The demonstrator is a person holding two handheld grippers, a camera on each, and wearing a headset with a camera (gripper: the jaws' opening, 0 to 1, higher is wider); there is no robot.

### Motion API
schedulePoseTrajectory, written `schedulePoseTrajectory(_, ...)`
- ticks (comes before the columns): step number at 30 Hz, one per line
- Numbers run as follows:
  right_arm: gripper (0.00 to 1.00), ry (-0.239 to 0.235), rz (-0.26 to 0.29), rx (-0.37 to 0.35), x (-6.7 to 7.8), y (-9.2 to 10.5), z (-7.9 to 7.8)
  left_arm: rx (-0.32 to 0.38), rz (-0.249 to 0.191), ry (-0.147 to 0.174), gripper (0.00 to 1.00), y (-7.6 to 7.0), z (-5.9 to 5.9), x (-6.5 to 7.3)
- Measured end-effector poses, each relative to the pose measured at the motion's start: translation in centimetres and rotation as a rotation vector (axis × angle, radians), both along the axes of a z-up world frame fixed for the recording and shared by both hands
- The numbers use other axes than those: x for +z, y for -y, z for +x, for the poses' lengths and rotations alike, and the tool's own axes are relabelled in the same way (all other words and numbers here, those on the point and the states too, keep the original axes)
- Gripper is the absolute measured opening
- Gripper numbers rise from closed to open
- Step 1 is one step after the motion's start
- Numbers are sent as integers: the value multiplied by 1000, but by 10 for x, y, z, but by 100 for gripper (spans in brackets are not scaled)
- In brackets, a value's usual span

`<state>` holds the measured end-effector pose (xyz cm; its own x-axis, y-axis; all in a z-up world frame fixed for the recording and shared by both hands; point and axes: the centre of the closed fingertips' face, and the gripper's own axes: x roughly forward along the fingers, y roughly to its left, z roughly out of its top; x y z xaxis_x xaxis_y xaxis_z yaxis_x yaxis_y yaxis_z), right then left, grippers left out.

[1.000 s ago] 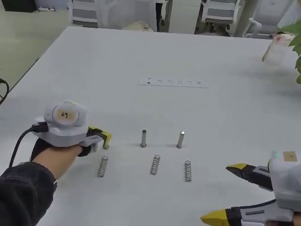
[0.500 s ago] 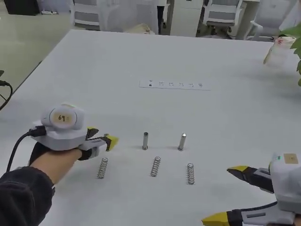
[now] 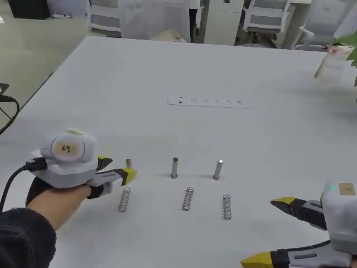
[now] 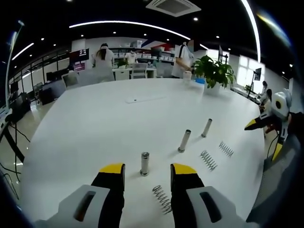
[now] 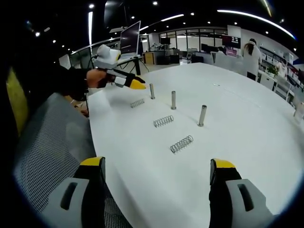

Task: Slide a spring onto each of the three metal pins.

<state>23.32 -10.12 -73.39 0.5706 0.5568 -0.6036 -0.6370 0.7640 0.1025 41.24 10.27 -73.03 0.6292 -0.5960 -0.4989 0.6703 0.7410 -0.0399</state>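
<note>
Fingers spread on left gripper [image 4: 147, 169] and right gripper [image 5: 157, 163]; the light, squashy lower-left spring [image 3: 124, 199] likely needs a gentle mid-coil pinch.

The left gripper [image 4: 147, 168] has a short upright steel pin [image 4: 144, 163] just ahead, between its parted jaws, and a small coil spring [image 4: 162, 197] lying on the tabletop by its right jaw. Ahead of the widely spread right gripper [image 5: 156, 164], bare white tabletop [image 5: 156, 183] gives free passage up to the nearest other spring [image 5: 182, 144].

three upright pins [image 3: 174, 167], springs [image 3: 188, 199] lying beside
</note>
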Motion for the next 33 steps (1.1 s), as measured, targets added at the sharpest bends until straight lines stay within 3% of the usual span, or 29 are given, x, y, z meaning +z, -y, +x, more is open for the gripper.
schedulePoseTrajectory(14,90,4,-6,7,1,-2,0,-1,-3,-38,31,-10,-23,-16)
schedulePoseTrajectory(21,90,6,-8,9,1,-2,-2,-33,37,-53,30,-8,-37,-28)
schedulePoseTrajectory(25,90,5,-10,10,2,-2,-3,-53,62,-65,29,-6,-38,-40)
schedulePoseTrajectory(33,90,4,-13,2,2,-1,-2,-73,81,-70,28,-5,-39,-48)
